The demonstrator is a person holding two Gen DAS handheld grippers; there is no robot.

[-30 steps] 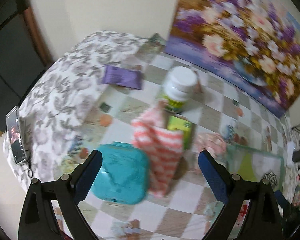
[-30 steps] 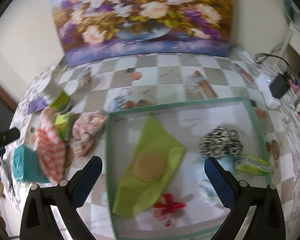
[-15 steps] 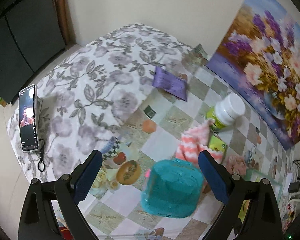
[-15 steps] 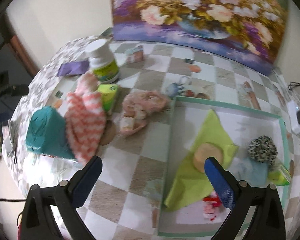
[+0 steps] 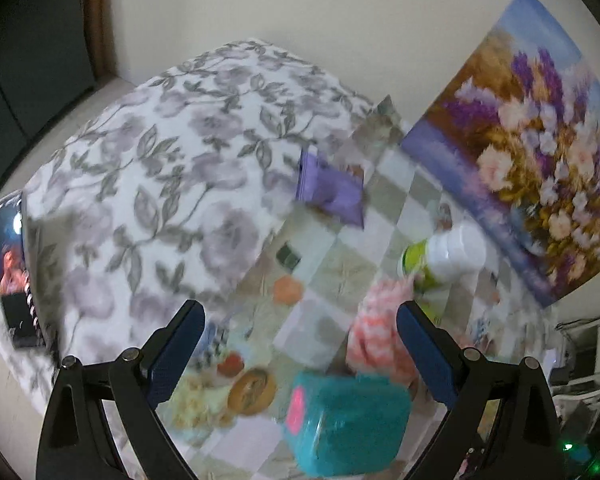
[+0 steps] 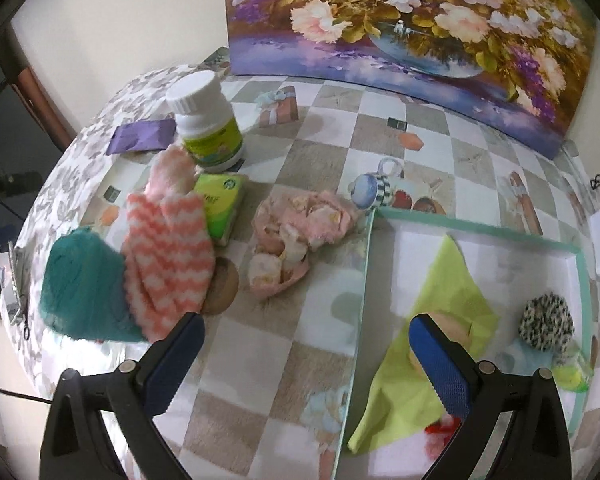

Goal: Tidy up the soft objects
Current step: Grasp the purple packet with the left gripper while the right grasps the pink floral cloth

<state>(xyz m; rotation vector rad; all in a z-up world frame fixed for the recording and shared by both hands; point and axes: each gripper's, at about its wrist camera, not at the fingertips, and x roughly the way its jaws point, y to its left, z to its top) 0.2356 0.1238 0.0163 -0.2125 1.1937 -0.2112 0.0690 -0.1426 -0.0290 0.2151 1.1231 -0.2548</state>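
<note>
L gripper (image 5: 298,344): jaws wide, empty, above teal sponge (image 5: 348,424).
R gripper (image 6: 306,354): wide, empty, over tray (image 6: 476,228) edge.
Surface: checkered tablecloth (image 6: 324,128); painting (image 6: 412,20) at wall.

Ahead of my claws a plain cream wall (image 6: 112,20) rises behind the table (image 6: 324,120), whose top shows a checked cloth printed with cups and fruit. A big flower painting (image 6: 412,20) leans against that wall. Off to my left a grey-leafed floral cloth (image 5: 148,168) drapes the table's end, with a dark door (image 5: 24,60) and brown frame beyond.
</note>
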